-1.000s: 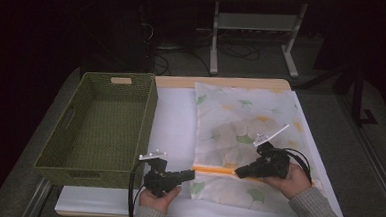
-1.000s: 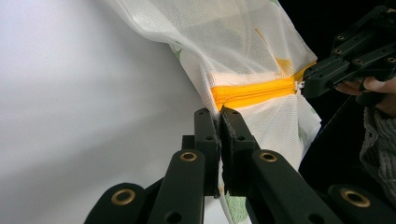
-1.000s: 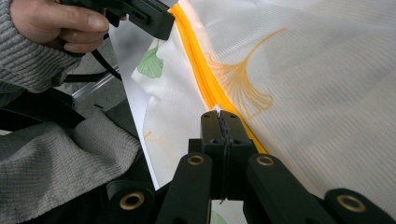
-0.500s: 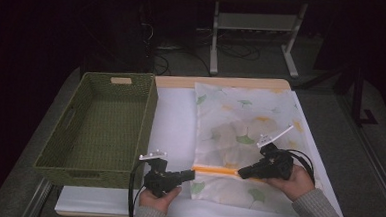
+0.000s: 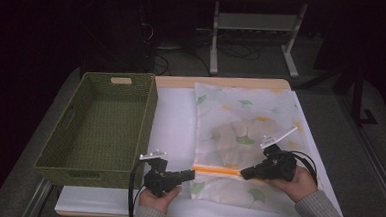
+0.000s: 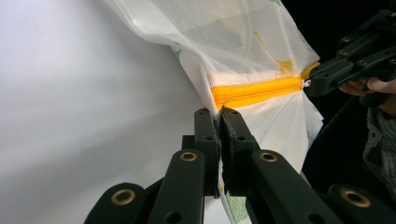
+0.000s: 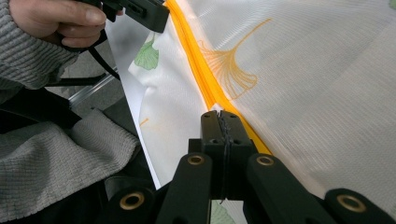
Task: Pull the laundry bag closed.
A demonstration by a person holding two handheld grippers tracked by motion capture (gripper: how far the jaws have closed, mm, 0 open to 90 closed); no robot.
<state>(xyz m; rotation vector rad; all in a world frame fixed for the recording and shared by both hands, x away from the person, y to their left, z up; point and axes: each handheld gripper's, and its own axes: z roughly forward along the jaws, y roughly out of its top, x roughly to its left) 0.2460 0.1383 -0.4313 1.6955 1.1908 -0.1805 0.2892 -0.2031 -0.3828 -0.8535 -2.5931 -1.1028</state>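
Mesh bag (image 5: 244, 136) with a leaf print and an orange zipper (image 5: 217, 170) lies flat on the white table (image 5: 172, 122), filling its 3 o'clock half; the zipper runs across the bag's near part, at about 5 o'clock on the table. No brand or writing can be read on the bag; the woven green basket (image 5: 97, 126) at 9 o'clock carries a small tan tag on its far rim, too small to read.

A bare white strip of table lies open between the basket and the bag's left edge. The bag's far edge reaches the wooden strip at 12 o'clock, and its near edge lies close to the table's front edge.

Left gripper (image 6: 219, 112) has its jaws closed tight on the bag's fabric at the zipper's left end. Right gripper (image 7: 220, 114) has its jaws pressed together on the zipper farther along, at what looks like the small pull. Each hand (image 5: 158, 199) wraps its own gripper.
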